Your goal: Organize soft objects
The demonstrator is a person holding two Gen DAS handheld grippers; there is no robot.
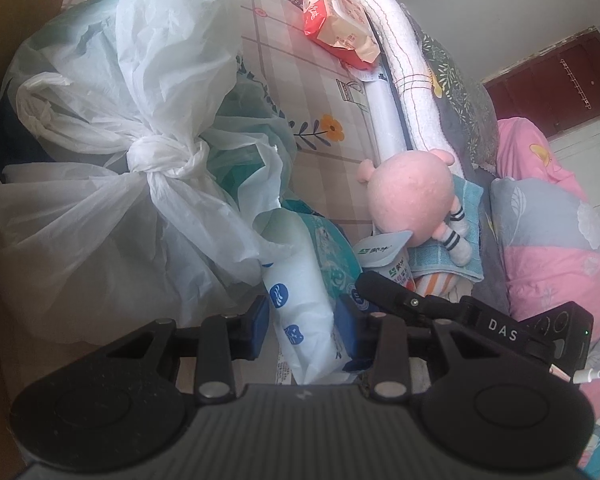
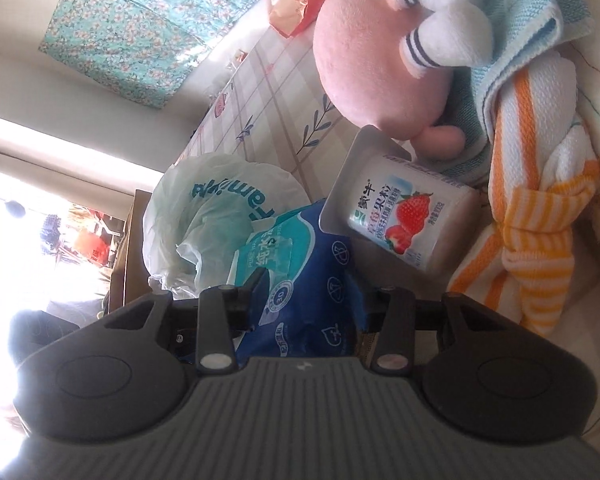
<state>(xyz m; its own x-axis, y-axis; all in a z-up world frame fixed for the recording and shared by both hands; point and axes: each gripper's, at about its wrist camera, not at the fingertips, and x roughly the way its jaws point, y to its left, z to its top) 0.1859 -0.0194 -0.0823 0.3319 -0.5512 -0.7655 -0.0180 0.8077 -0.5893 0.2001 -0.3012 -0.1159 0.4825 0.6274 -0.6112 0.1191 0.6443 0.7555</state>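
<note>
Pinched from both ends: wet-wipe pack, clamped in left gripper and, at its blue end, in right gripper. Left of pack, knotted plastic bag beside cardboard wall. Just right of pack, yogurt cup (strawberry label), then pink plush toy on blue towel, then pink quilt.
</note>
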